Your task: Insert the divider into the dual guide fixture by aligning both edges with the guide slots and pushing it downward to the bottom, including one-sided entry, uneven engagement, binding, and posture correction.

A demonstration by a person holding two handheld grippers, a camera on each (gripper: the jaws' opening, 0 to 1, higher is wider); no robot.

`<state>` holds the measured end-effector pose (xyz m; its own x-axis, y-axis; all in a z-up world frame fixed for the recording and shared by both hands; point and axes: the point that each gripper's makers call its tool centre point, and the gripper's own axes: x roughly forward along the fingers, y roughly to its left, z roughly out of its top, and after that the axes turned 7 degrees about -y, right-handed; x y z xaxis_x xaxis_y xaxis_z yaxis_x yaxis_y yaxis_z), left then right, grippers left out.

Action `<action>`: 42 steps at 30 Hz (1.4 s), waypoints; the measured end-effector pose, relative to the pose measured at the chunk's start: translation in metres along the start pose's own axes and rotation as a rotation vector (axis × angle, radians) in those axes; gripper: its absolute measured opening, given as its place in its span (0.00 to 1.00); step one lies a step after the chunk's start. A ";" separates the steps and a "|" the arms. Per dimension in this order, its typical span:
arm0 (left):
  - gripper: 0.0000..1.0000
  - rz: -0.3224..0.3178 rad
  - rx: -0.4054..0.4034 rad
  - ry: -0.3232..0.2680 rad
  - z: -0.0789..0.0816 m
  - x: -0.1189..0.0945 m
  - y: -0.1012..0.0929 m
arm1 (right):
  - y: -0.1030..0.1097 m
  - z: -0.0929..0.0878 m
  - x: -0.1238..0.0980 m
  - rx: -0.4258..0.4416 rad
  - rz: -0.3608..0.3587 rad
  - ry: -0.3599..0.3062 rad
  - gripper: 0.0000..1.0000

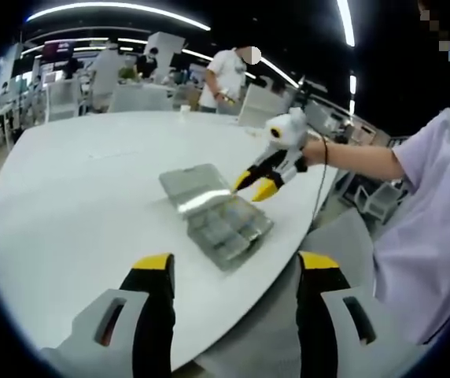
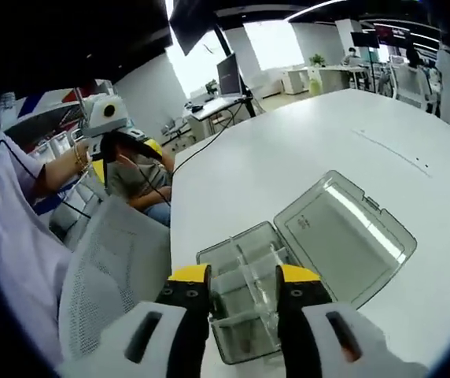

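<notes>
1. In the right gripper view, the right gripper is rising from 6 o'clock with its yellow-tipped jaws standing apart, and a thin clear divider is standing between them; whether the pads are touching it I cannot tell.
2. Just past the tips, the clear compartment box is sitting near the table edge, its hinged lid lying open toward 2 o'clock on the white table.
3. At 9 o'clock, the left gripper is hanging off the table over a grey mesh chair.
4. In the left gripper view, the left gripper is sitting at 6 o'clock, jaws wide apart and holding nothing.
5. Beyond it at centre, the box is lying open, with the right gripper reaching toward it from 2 o'clock.
6. Far off at 12 o'clock, a person in white is standing among desks.
</notes>
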<state>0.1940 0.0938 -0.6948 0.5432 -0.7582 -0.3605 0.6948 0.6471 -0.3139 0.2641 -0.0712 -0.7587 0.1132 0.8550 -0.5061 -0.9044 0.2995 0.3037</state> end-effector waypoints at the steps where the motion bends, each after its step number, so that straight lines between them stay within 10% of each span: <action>1: 0.61 0.000 0.000 0.001 0.000 -0.001 0.000 | 0.002 -0.001 -0.004 -0.006 0.001 -0.004 0.34; 28: 0.67 0.031 0.010 -0.002 -0.010 -0.021 0.008 | 0.023 -0.046 -0.145 -0.009 -0.259 -0.107 0.56; 42: 0.70 0.125 0.062 -0.023 -0.009 -0.029 0.006 | 0.049 -0.056 -0.162 0.001 -0.379 -0.159 0.59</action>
<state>0.1782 0.1203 -0.6940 0.6373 -0.6742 -0.3733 0.6486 0.7308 -0.2128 0.1784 -0.2191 -0.7074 0.5004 0.7387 -0.4516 -0.7863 0.6061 0.1201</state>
